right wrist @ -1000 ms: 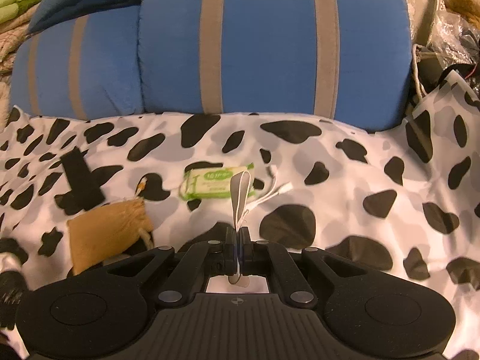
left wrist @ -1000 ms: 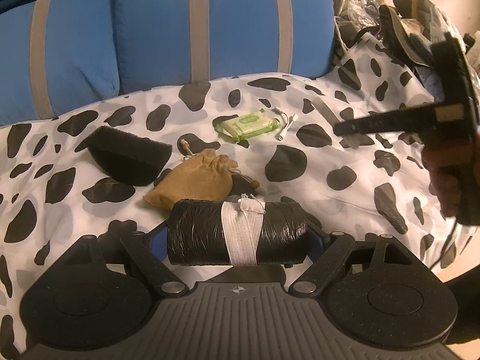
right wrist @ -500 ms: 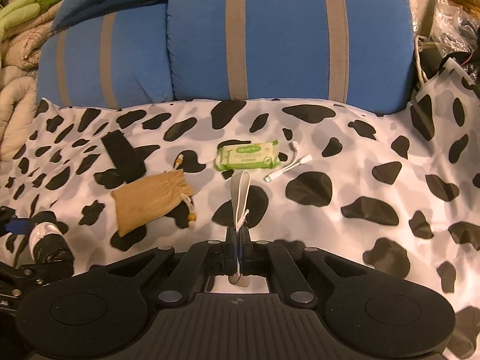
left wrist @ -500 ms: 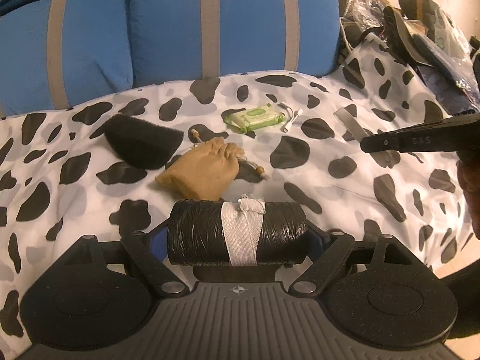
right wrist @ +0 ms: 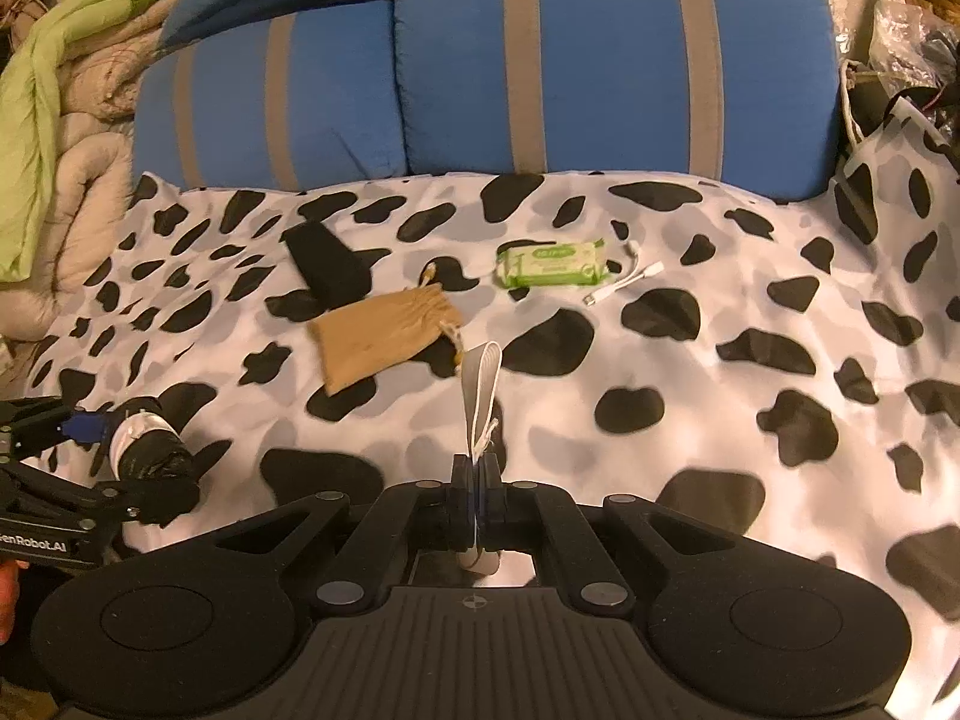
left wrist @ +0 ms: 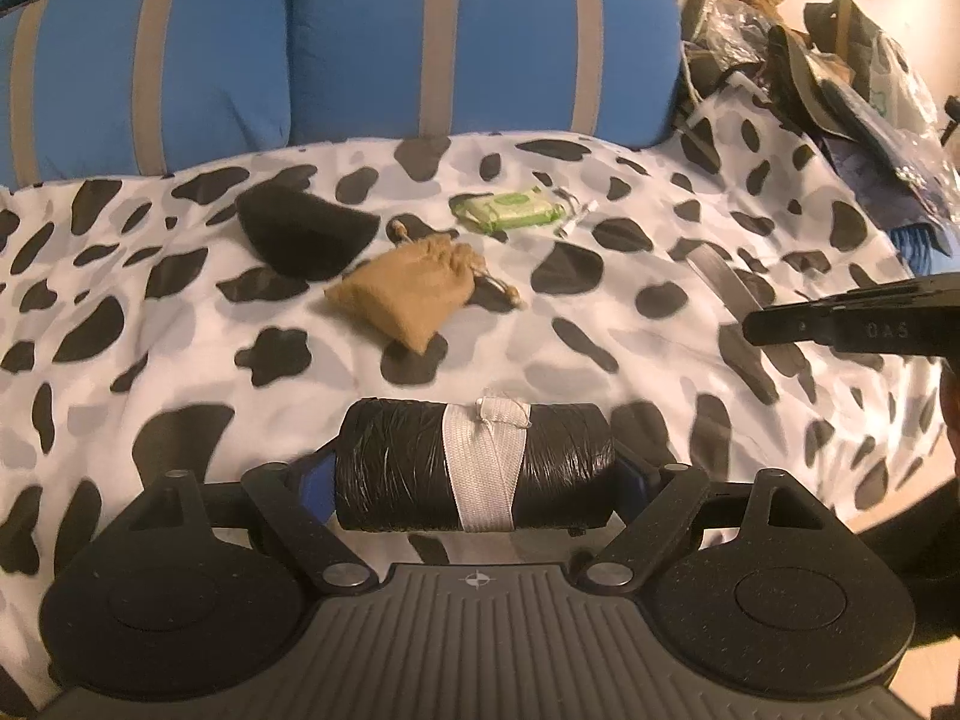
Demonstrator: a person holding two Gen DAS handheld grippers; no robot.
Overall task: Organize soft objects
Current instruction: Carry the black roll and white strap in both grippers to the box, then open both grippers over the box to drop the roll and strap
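Item: black roll (left wrist: pixel 474 465), a cylinder of glossy, crinkled black material bound at mid-length by a white elastic band (left wrist: pixel 486 468). It is clamped end to end between the widely spread fingers of the left gripper (left wrist: pixel 474 474), crosswise to them and raised above the cow-print cover (left wrist: pixel 600 360). In the right wrist view it is seen end-on at the far left (right wrist: pixel 153 450).

Handling, as judged: light, soft and compressible; the shiny wrap is probably slippery, so a grip across the flat ends, or at the band, is preferred over the slick flanks. Nothing fragile is suggested.

Item: white elastic loop (right wrist: pixel 483 396), a narrow flat strap. It is pinched near its lower end by the fully closed right gripper (right wrist: pixel 480 498) and stands up ahead of the fingertips (floppy and very light, so only a pinch is needed).

Unheld on the cover, well beyond both grippers: tan drawstring pouch (left wrist: pixel 408 294), black pad (left wrist: pixel 306 231) just behind it, green wipes pack (left wrist: pixel 510 210) with a white cable (right wrist: pixel 624 282) beside it. Blue cushions (left wrist: pixel 480 42) are ranged behind.
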